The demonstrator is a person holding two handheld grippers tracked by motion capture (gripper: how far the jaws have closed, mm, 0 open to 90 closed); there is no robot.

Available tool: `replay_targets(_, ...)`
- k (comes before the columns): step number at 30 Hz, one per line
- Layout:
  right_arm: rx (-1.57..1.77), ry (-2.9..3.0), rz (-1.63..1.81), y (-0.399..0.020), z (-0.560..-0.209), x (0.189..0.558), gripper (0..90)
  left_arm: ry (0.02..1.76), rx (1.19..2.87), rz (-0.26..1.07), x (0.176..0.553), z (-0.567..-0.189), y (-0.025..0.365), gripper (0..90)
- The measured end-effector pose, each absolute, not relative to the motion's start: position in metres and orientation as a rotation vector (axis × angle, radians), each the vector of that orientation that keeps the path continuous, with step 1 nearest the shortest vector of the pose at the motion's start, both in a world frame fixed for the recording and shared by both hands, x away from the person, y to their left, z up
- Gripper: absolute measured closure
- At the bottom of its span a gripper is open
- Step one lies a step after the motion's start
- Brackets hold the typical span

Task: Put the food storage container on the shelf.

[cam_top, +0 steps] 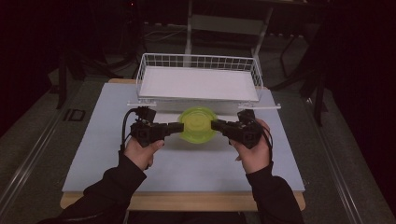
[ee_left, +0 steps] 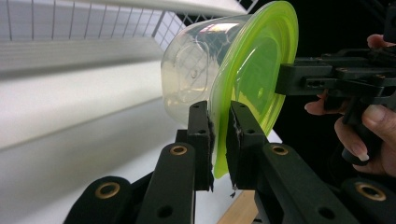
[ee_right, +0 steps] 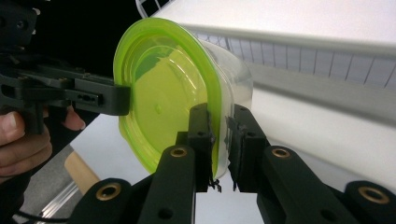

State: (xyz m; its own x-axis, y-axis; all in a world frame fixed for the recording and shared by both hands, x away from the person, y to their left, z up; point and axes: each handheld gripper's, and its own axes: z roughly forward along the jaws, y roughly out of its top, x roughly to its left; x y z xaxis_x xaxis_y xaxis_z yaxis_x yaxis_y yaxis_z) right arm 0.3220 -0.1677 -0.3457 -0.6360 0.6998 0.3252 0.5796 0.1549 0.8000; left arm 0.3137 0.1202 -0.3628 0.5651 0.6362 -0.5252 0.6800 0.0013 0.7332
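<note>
Above the middle of the white bench (cam_top: 187,163), just in front of a white wire basket (cam_top: 198,63), a clear container with a lime-green lid (cam_top: 198,123) hangs between two grippers. Left gripper (cam_top: 180,128) has its jaws clamped on the lid's left rim; right gripper (cam_top: 214,125) is clamped on the opposite rim.

1. A lab or recording room, darkened around one lit work surface.
2. A pale board (cam_top: 187,163) lies on a wooden table (cam_top: 187,201), with a white wire basket (cam_top: 198,79) at its far edge.
3. Beyond the table's far edge stands a metal frame (cam_top: 224,23); dark stand legs (cam_top: 63,79) rise off its left side.
4. Grey floor with rails (cam_top: 28,154) runs along the table's left side.
</note>
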Motion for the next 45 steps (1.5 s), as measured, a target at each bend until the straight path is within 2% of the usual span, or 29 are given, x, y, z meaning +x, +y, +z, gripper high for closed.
replay_targets(9,1.269,2.245,1.518,-0.165,-0.319,0.339,80.1,1.108,1.670,-0.025,0.330,-0.333,0.121,81.5)
replay_targets(22,1.321,2.220,1.513,-0.164,-0.295,0.370,80.0,1.146,1.641,-0.073,0.365,-0.312,0.121,81.5)
replay_targets(33,1.440,2.188,1.502,-0.165,-0.292,0.406,79.5,1.199,1.633,-0.063,0.401,-0.306,0.115,81.4)
replay_targets(45,1.554,2.207,1.449,-0.160,-0.302,0.431,79.5,1.255,1.633,-0.112,0.424,-0.319,0.118,81.3)
